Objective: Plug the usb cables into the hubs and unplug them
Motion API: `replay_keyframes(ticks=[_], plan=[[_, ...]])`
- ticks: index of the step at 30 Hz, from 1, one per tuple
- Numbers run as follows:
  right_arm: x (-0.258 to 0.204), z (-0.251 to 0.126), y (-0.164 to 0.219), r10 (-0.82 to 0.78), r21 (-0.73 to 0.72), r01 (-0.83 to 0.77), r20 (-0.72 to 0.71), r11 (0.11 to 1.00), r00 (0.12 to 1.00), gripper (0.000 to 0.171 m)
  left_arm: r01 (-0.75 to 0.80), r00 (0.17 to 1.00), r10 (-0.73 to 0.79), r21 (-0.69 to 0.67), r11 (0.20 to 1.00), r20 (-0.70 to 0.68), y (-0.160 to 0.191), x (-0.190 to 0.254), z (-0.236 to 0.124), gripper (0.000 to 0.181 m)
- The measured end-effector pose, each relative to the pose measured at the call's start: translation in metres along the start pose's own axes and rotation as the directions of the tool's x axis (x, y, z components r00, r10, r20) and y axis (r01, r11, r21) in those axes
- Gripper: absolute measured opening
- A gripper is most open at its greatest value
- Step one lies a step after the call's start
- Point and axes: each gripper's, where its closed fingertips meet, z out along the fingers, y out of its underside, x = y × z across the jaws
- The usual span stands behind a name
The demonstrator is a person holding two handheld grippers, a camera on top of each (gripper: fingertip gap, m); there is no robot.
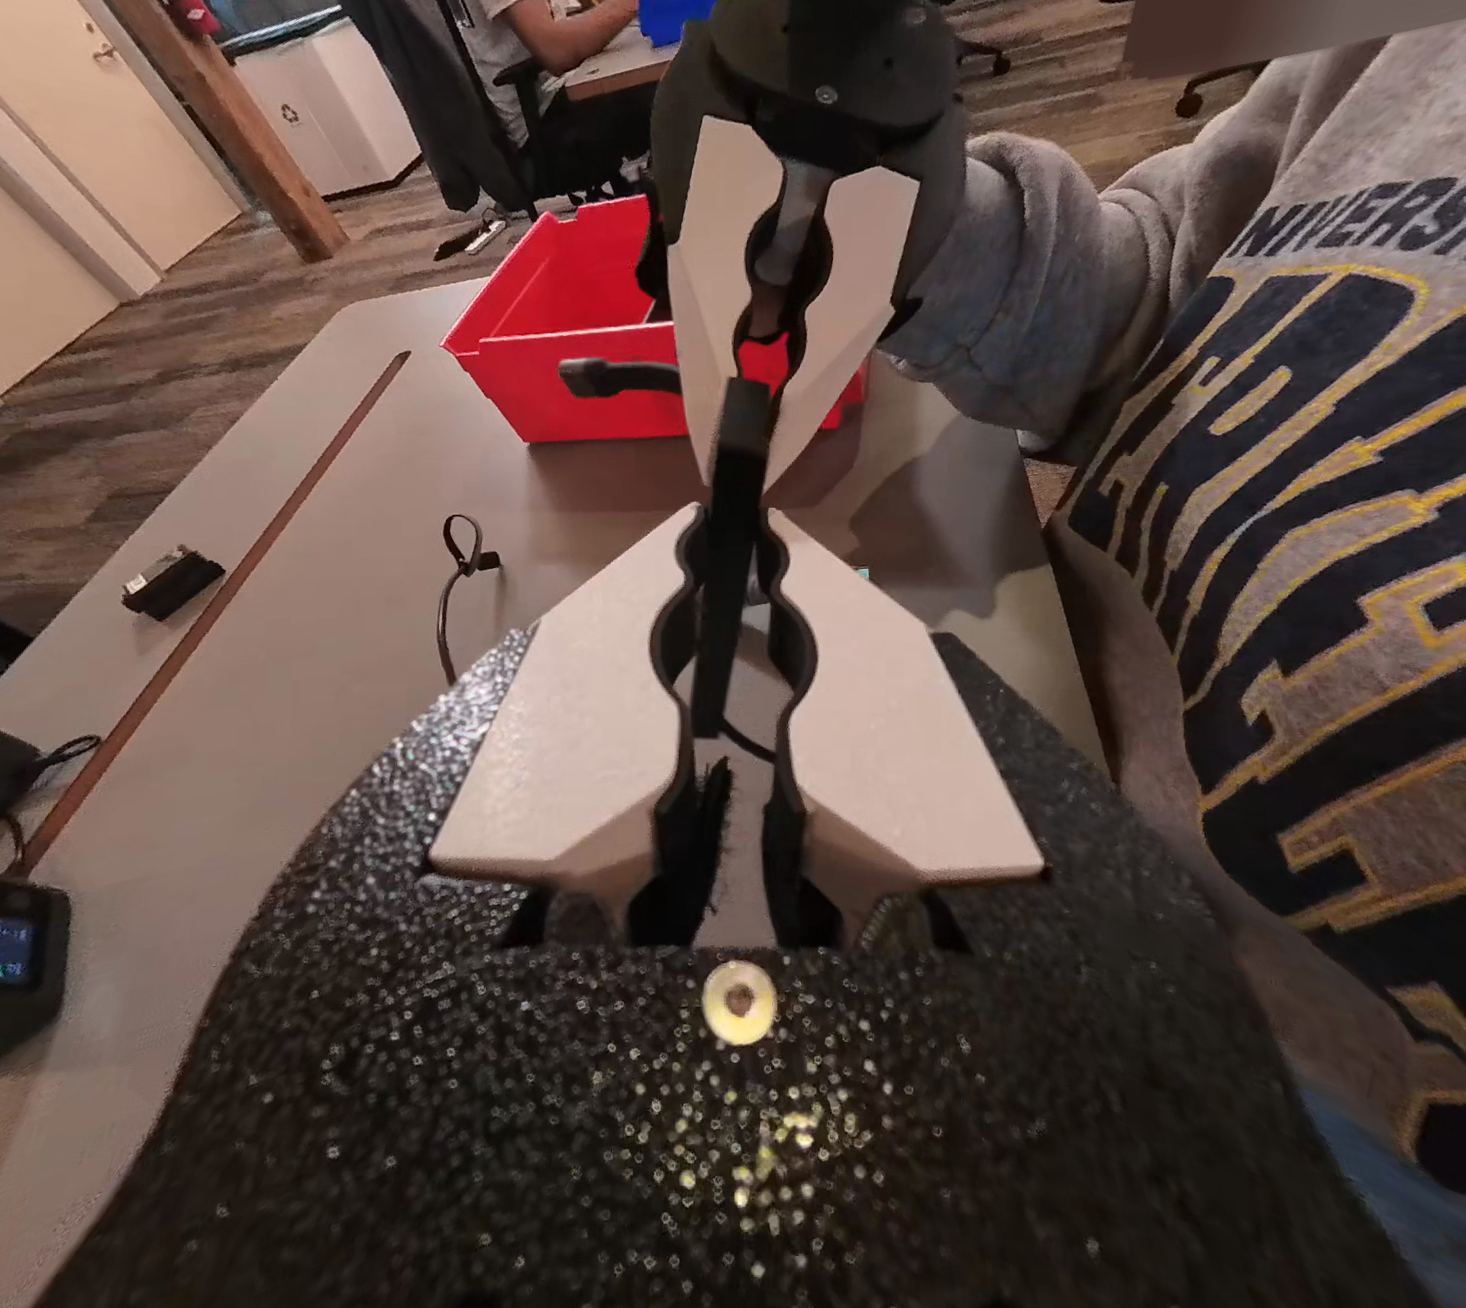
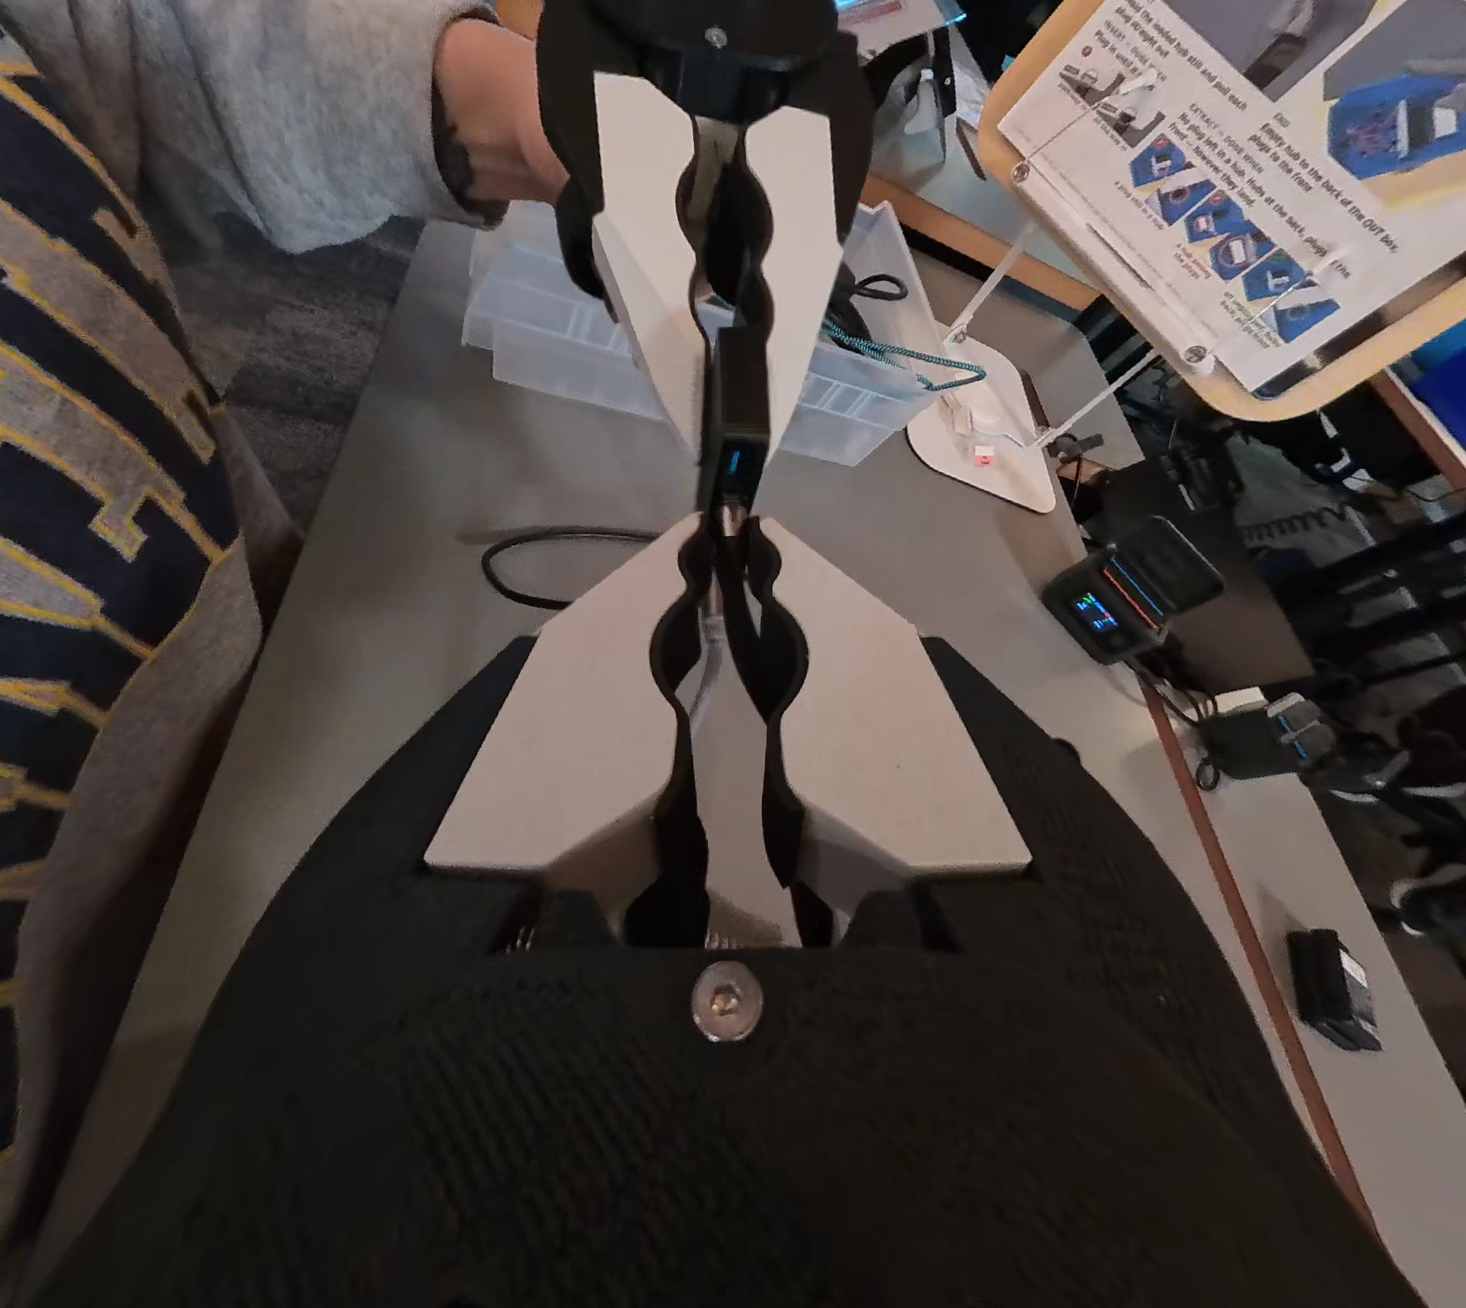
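My left gripper (image 1: pixel 734 516) is shut on a slim black USB hub (image 1: pixel 730 580) and holds it above the table, pointing it at my right gripper (image 1: pixel 738 473). In the right wrist view my right gripper (image 2: pixel 726 523) is shut on a USB plug (image 2: pixel 726 516) whose pale grey cable (image 2: pixel 706 675) runs back between the fingers. The plug's metal end meets the end of the hub (image 2: pixel 738 389), just under a blue port. I cannot tell how deep it sits. The left gripper (image 2: pixel 730 453) faces me there, tip to tip.
A red bin (image 1: pixel 571 350) holding a black cable stands at the far end of the grey table (image 1: pixel 317 635). A strapped black cable (image 1: pixel 460 580) and a small black box (image 1: pixel 170 580) lie to the left. A clear plastic bin (image 2: pixel 555 334), an instruction sheet stand (image 2: pixel 1229 119) and a small screen device (image 2: pixel 1126 595) also show. The tips of both grippers are at nearly the same place.
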Motion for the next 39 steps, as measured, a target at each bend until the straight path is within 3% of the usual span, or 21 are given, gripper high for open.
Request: replay_keyframes(ticks=[3, 5, 13, 15, 17, 20, 24, 29, 32, 35, 39], plan=[[-0.004, 0.002, 0.004, -0.023, -0.017, 0.023, -0.003, 1.000, 1.000, 0.005, 0.021, 0.996, -0.026, -0.060, 0.998, -0.081, 0.008, 0.013, 0.008, 0.030], [-0.007, 0.004, 0.006, -0.042, -0.027, 0.042, -0.009, 0.999, 0.999, 0.005, -0.052, 0.999, 0.051, -0.092, 0.994, -0.008, 0.013, 0.005, 0.010, 0.010], [-0.042, -0.010, -0.003, -0.066, 0.074, 0.057, 0.127, 0.996, 0.990, 0.005, -0.124, 0.984, 0.109, -0.101, 0.987, -0.143, 0.007, 0.043, 0.010, 0.009], [-0.026, -0.024, 0.016, -0.072, -0.010, 0.072, 0.023, 0.997, 0.997, 0.005, -0.139, 0.989, 0.128, -0.154, 0.978, -0.079, 0.018, 0.033, -0.004, 0.009], [0.002, -0.063, 0.022, 0.028, 0.050, -0.022, -0.104, 0.998, 0.994, 0.005, -0.018, 0.999, 0.021, -0.093, 0.996, 0.027, 0.018, 0.012, -0.032, 0.009], [0.040, -0.102, 0.009, 0.195, 0.183, -0.154, -0.232, 0.971, 0.953, 0.005, 0.011, 0.996, -0.003, -0.100, 0.995, 0.087, 0.014, 0.007, -0.027, 0.009], [0.066, -0.148, 0.018, 0.455, 0.260, -0.401, -0.196, 0.878, 0.869, 0.005, 0.102, 0.983, -0.095, -0.035, 0.994, 0.159, 0.002, -0.003, -0.024, 0.008], [0.073, -0.210, 0.065, 0.559, 0.150, -0.542, -0.319, 0.827, 0.765, 0.005, 0.186, 0.966, -0.188, 0.029, 0.982, 0.178, 0.002, -0.010, -0.025, 0.008], [0.055, -0.228, 0.127, 0.520, -0.127, -0.626, -0.445, 0.769, 0.729, 0.005, 0.202, 0.957, -0.200, 0.014, 0.979, 0.212, 0.009, -0.017, -0.024, 0.008], [0.027, -0.222, 0.179, 0.507, -0.332, -0.673, -0.464, 0.661, 0.727, 0.006, 0.221, 0.946, -0.221, 0.027, 0.975, 0.236, 0.013, -0.024, -0.023, 0.008], [0.005, -0.206, 0.228, 0.507, -0.473, -0.689, -0.467, 0.548, 0.724, 0.006, 0.255, 0.937, -0.257, 0.038, 0.966, 0.238, 0.020, -0.029, -0.016, 0.008]])
